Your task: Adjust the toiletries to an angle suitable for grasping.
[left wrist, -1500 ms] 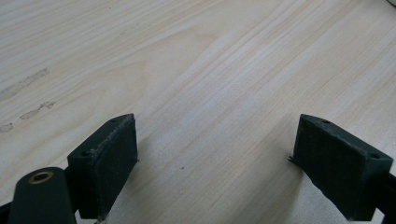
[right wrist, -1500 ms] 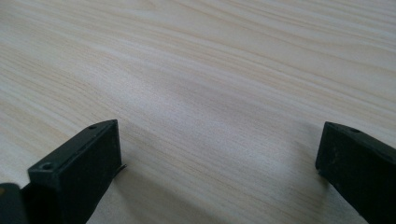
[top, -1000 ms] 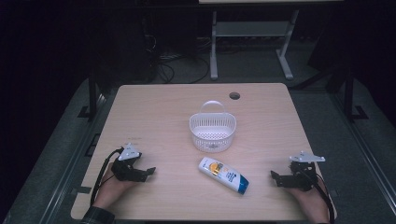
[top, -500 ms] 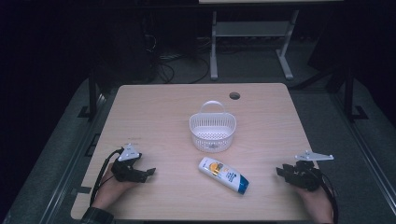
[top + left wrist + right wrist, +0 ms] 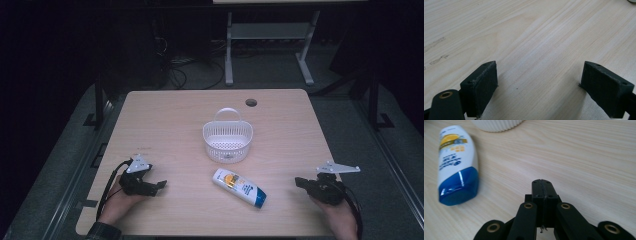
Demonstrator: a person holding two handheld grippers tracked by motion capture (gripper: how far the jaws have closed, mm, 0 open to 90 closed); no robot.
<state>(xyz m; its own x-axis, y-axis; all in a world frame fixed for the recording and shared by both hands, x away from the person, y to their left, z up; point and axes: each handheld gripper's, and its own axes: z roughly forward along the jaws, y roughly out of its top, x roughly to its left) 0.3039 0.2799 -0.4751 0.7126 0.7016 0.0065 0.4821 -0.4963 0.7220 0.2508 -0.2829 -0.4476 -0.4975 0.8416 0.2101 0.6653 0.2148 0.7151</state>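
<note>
A white bottle with a blue cap [image 5: 239,187] lies on its side on the light wooden table [image 5: 170,125], and it appears again as the bottle [image 5: 456,165] at the left of the right gripper view. A white basket [image 5: 227,136] with an upright handle stands behind it. My right gripper [image 5: 299,182] hovers near the table's right front; its jaws have just been closing and now press together with nothing between them [image 5: 541,185]. My left gripper [image 5: 159,185] rests at the left front, jaws wide apart over bare wood [image 5: 539,82].
A round cable hole [image 5: 251,102] sits near the table's far edge. The basket's ribbed wall [image 5: 496,125] shows at the top of the right gripper view. Beyond the table, a white stand's legs [image 5: 265,50] rise from the dark floor.
My right gripper's jaws have closed fully on nothing, and that hand has lifted slightly. The left hand, bottle and basket have stayed put.
</note>
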